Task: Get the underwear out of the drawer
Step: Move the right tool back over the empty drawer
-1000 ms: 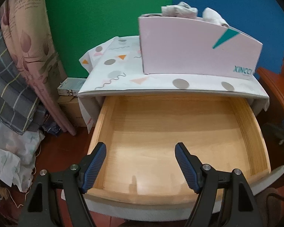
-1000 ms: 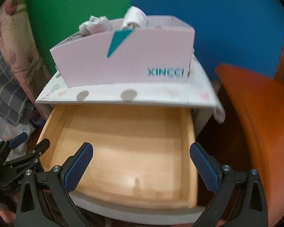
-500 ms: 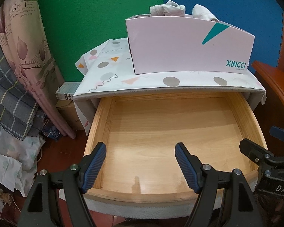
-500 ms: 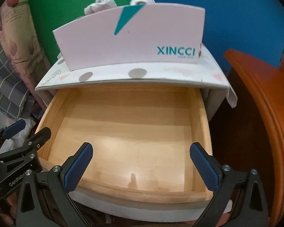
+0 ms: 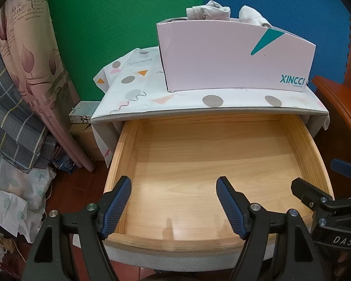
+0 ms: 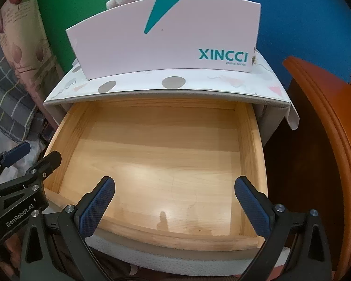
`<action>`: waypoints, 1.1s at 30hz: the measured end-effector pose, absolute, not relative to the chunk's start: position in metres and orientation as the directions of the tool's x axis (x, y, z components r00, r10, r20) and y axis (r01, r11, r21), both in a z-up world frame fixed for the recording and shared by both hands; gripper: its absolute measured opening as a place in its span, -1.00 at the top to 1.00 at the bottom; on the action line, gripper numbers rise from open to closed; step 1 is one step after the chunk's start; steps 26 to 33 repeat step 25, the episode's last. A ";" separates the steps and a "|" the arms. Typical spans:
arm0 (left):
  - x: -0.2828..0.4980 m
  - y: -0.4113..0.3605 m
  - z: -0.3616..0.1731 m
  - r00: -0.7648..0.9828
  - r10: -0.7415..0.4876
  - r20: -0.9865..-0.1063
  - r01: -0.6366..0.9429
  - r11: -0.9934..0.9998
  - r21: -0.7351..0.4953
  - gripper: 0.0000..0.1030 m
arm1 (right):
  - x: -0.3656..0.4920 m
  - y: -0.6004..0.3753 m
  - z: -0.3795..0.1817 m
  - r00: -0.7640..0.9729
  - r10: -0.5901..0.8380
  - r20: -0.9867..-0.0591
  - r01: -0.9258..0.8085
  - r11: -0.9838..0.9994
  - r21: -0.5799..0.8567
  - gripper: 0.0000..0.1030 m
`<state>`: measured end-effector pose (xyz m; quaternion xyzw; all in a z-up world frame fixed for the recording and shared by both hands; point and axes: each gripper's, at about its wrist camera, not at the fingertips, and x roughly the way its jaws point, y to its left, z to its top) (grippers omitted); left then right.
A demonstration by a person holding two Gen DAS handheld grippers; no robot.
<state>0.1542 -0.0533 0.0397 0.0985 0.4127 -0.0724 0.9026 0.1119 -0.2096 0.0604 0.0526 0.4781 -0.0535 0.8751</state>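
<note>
Right hand-held gripper [image 6: 174, 205] lower over drawer [image 6: 65, 138]

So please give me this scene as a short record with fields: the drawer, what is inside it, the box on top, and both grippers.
drawer: wooden drawer pulled out, open
drawer contents: nothing visible in either view, only bare wood
cabinet top: patterned cover
box: pink XINCCI box standing on the cover, above the drawer
box contents: pale crumpled cloth sticking out at the top; what kind cannot be told
left gripper: open, empty, over the drawer's front
right gripper: open, empty, over the drawer's front
</note>
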 end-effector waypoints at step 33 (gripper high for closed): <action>0.150 -0.055 0.044 0.660 -0.063 -0.749 0.224 0.968 0.116 -0.50 | 0.113 -0.206 0.057 0.523 -0.049 -0.851 0.133 0.991 0.024 -0.96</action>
